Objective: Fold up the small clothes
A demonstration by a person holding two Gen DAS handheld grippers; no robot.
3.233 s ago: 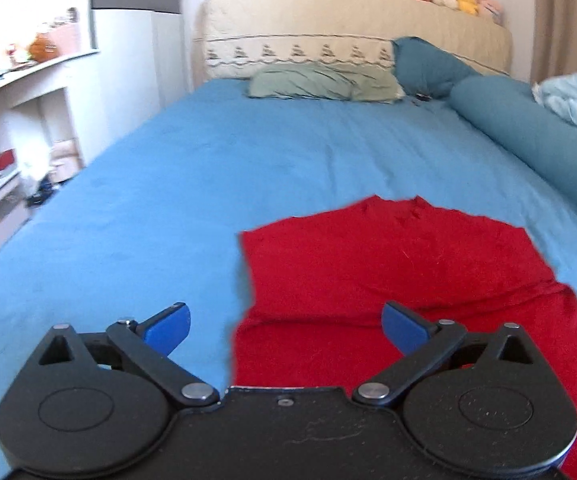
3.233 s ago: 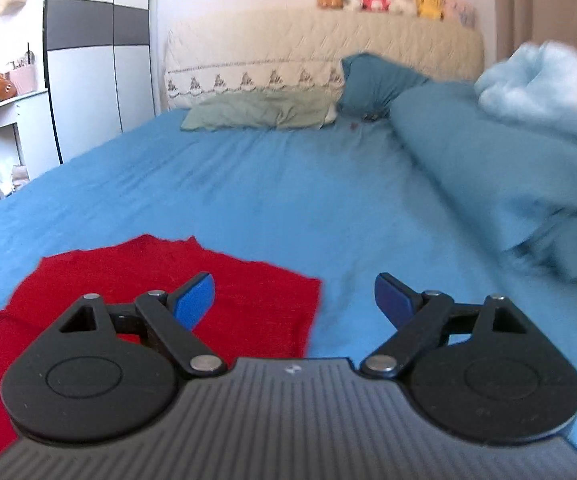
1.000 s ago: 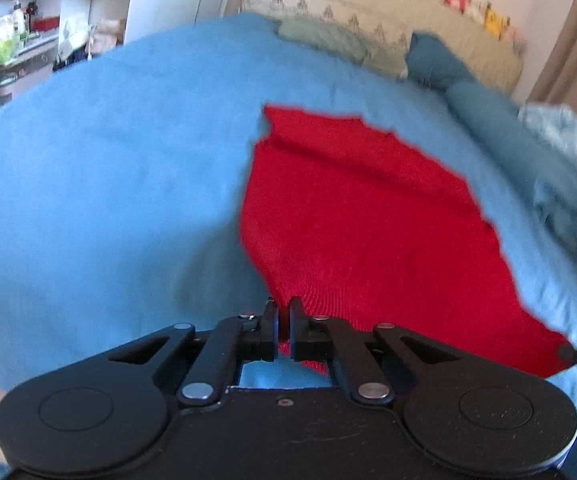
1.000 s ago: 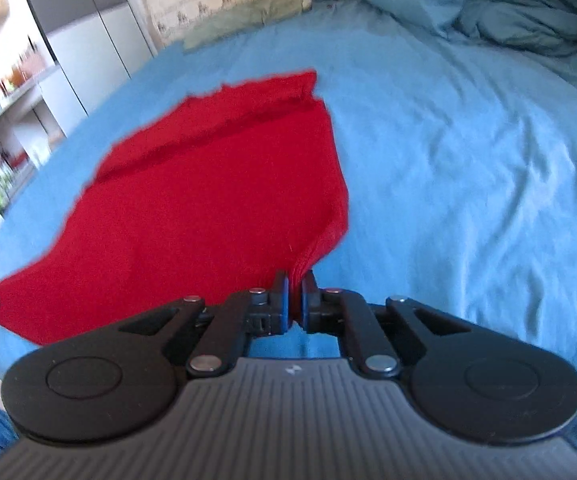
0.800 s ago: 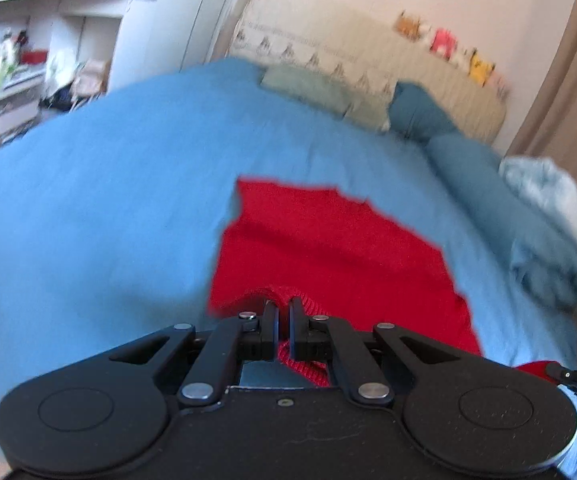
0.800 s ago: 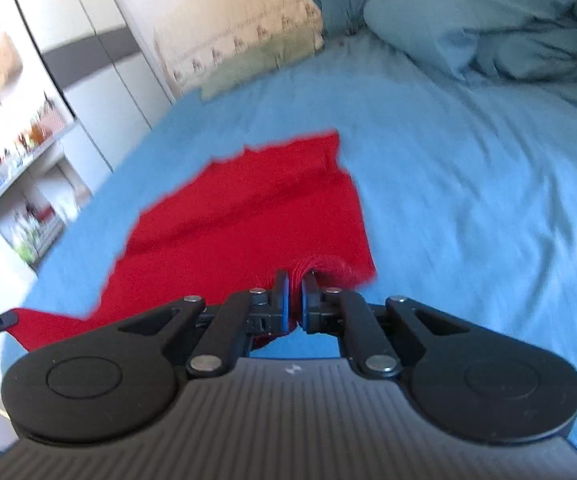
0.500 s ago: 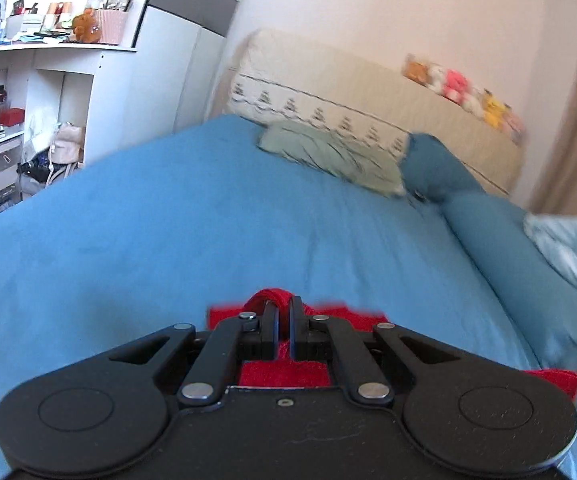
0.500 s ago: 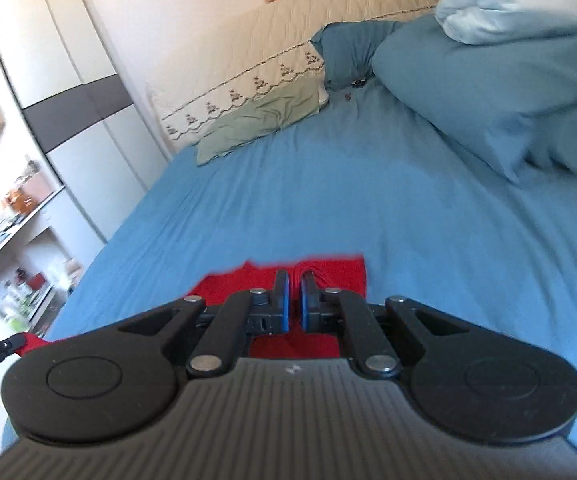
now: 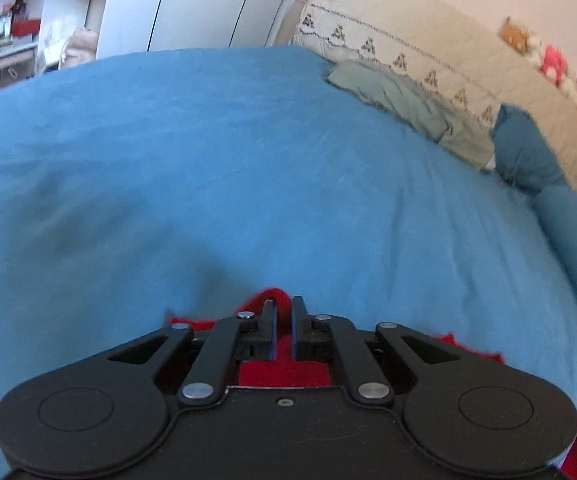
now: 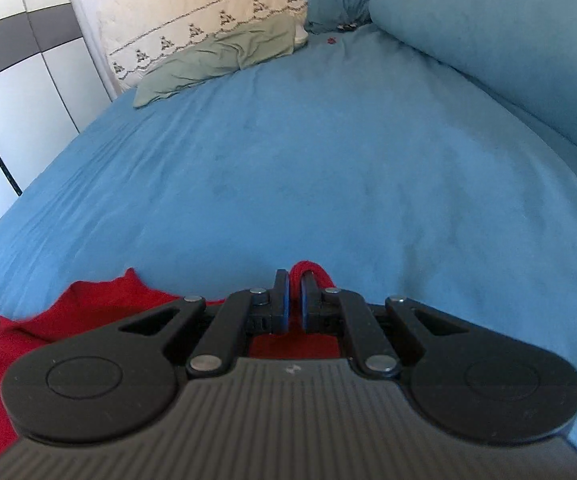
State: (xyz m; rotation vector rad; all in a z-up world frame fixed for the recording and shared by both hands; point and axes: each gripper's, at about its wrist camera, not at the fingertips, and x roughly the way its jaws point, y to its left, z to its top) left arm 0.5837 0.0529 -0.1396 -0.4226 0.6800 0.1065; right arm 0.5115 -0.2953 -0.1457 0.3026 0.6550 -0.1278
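Note:
A red knitted garment (image 9: 284, 372) lies low on the blue bed sheet (image 9: 248, 168), mostly hidden under both grippers. My left gripper (image 9: 283, 304) is shut on a bunched edge of the red cloth, which pokes up between the jaws. My right gripper (image 10: 294, 280) is shut on another edge of the same garment (image 10: 88, 308), which spreads out to the left in the right wrist view. Both grippers point toward the head of the bed, close above the sheet (image 10: 328, 160).
A green pillow (image 9: 404, 96) and a dark blue pillow (image 9: 528, 152) lie against the beige headboard (image 9: 428, 40). A rolled blue duvet (image 10: 508, 52) runs along the right side. White wardrobe (image 10: 20, 64) and shelves (image 9: 0, 40) stand left of the bed.
Both grippers shut on the garment's near edges, lifted them and carried them forward toward the headboard. The flat red cloth ahead has dropped out of sight beneath the grippers.

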